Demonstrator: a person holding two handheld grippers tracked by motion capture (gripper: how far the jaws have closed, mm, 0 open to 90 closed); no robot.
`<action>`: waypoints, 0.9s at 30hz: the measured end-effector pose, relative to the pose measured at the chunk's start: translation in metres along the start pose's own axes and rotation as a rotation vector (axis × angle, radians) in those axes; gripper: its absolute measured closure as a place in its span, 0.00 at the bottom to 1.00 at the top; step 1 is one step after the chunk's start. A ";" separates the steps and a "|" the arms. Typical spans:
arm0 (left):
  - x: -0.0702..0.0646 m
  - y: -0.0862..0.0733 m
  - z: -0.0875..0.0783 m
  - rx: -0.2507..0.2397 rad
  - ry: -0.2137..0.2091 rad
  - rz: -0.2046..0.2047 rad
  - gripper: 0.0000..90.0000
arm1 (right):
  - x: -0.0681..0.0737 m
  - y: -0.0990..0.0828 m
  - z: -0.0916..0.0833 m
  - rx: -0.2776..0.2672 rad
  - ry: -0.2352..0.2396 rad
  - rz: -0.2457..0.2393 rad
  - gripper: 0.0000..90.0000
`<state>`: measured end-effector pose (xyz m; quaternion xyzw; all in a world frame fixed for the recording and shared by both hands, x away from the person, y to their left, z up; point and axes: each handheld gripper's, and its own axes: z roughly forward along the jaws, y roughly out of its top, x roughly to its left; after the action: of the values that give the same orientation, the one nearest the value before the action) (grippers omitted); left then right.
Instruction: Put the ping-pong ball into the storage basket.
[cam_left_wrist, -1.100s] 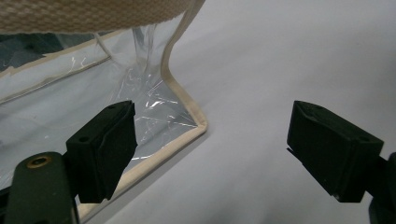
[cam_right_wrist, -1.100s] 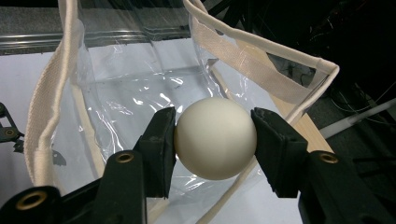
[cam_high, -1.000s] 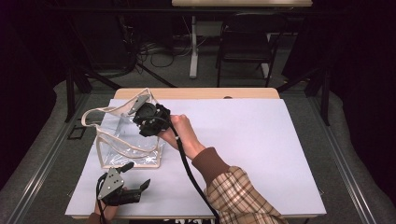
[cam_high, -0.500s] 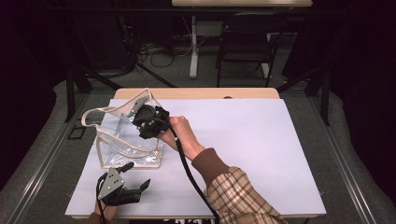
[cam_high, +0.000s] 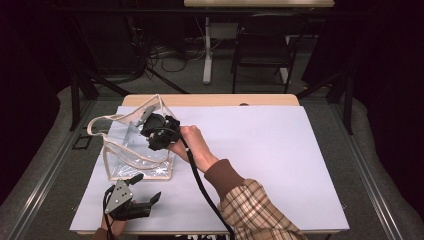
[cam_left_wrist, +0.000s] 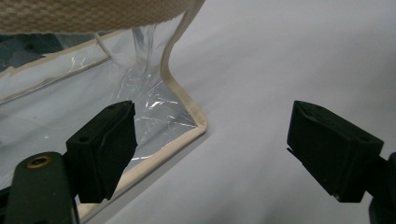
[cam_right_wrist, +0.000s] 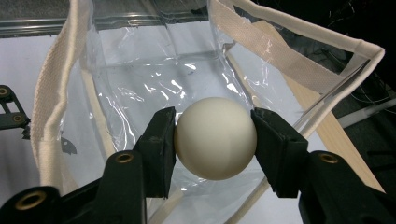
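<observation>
A clear plastic tote bag (cam_high: 131, 152) with cream trim and handles stands on the left part of the white table (cam_high: 280, 150). My right gripper (cam_high: 150, 129) hangs over the bag's open top. In the right gripper view the right gripper (cam_right_wrist: 215, 127) is shut on a white ball (cam_right_wrist: 215, 144), with the bag's mouth (cam_right_wrist: 140, 84) right below. My left gripper (cam_high: 146, 188) lies low near the table's front edge, just in front of the bag. In the left gripper view the left gripper (cam_left_wrist: 212, 149) is open, its jaws either side of the bag's near bottom corner (cam_left_wrist: 187, 114) without touching it.
The table's right half is bare white surface. A wooden strip (cam_high: 210, 100) runs along its far edge. Behind the table stand a dark chair (cam_high: 262, 50) and a white post (cam_high: 206, 50), with cables on the floor. A cable trails from the right gripper along the plaid sleeve (cam_high: 250, 210).
</observation>
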<state>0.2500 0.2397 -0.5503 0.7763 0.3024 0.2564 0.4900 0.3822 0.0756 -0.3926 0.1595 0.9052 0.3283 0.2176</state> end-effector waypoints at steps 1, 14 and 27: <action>0.000 0.000 0.000 0.000 0.000 0.000 0.18 | 0.000 0.000 0.001 0.002 0.001 0.001 0.56; 0.000 0.000 0.000 0.000 0.000 -0.001 0.18 | 0.001 -0.001 0.004 0.023 0.014 0.004 0.56; 0.000 0.000 0.000 -0.001 -0.002 -0.001 0.18 | -0.003 -0.005 0.001 0.004 0.016 0.051 0.32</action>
<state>0.2502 0.2398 -0.5504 0.7761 0.3022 0.2557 0.4909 0.3846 0.0714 -0.3954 0.1804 0.9031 0.3334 0.2017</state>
